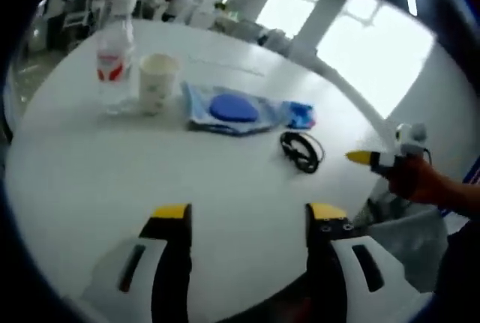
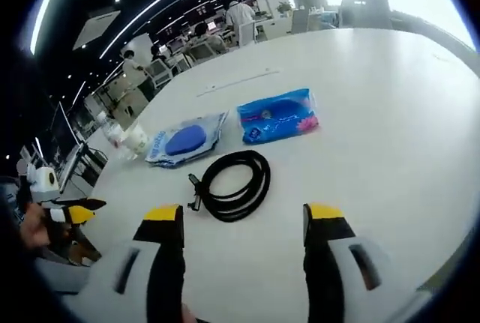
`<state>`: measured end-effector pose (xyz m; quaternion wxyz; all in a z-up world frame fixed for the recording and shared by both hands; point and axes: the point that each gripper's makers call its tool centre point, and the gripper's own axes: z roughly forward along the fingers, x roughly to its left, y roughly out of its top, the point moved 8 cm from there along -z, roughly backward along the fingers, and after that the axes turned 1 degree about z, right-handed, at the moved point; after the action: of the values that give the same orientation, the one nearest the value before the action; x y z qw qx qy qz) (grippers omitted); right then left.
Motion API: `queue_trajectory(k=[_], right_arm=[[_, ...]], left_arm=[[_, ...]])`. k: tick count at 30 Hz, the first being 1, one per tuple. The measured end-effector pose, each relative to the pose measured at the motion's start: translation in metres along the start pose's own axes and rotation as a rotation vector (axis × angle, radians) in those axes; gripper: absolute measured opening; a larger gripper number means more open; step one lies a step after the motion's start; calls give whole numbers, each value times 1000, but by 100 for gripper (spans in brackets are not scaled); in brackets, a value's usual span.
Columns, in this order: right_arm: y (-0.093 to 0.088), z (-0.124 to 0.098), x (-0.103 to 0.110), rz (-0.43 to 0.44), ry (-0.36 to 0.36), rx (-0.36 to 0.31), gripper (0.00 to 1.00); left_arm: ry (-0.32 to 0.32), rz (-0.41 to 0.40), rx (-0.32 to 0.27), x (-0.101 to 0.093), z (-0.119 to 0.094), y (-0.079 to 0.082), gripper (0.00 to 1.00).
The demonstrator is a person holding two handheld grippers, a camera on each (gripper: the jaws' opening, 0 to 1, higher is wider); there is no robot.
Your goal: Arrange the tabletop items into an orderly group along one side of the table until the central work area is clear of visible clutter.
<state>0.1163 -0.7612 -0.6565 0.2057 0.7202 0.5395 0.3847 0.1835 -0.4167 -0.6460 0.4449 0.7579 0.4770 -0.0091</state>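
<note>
**A:** What have you got in the left gripper view?

**B:** My left gripper point(image 1: 247, 218) hangs over bare white table point(image 1: 225, 188) with its jaws spread wide and nothing between them. Far across the table stands a clear water bottle point(image 1: 115, 64) with a red label, and a paper cup point(image 1: 157, 81) is just beside it. Next along lies a clear pouch with a blue disc point(image 1: 232, 109) inside, then a small blue packet point(image 1: 300, 115) touching its end. A coiled black cable point(image 1: 301, 151) sits nearer me, apart from the packet. The other gripper comes in from the right edge, held by a hand point(image 1: 420, 180).

**A:** And the right gripper view?

**B:** My right gripper point(image 2: 244, 222) is released too, jaws apart and empty, hovering just short of the black cable point(image 2: 232, 184), which lies coiled in a loop. Beyond it the blue packet point(image 2: 279, 115) lies flat, with the pouch point(image 2: 187, 139) beside it. The cup point(image 2: 137, 140) and bottle point(image 2: 114, 134) are small and blurred at the far end. The left gripper's yellow tip point(image 2: 79, 213) shows at the left edge
</note>
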Motion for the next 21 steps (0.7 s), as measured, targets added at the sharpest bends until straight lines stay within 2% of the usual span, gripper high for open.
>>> queue_trajectory(k=[10, 12, 15, 18, 21], right_arm=[[-19, -3, 15, -49, 5, -15, 64], [-22, -3, 18, -37, 8, -1, 63], [-17, -5, 22, -103, 11, -12, 61], [-17, -5, 21, -85, 17, -21, 59], [-19, -6, 20, -64, 12, -18, 58]], left_arm=[[16, -36, -1, 6, -8, 0, 56], [26, -28, 17, 5, -9, -3, 56], [28, -24, 21, 2, -11, -6, 56], [39, -23, -3, 2, -12, -3, 56], [81, 14, -19, 4, -17, 0, 56]])
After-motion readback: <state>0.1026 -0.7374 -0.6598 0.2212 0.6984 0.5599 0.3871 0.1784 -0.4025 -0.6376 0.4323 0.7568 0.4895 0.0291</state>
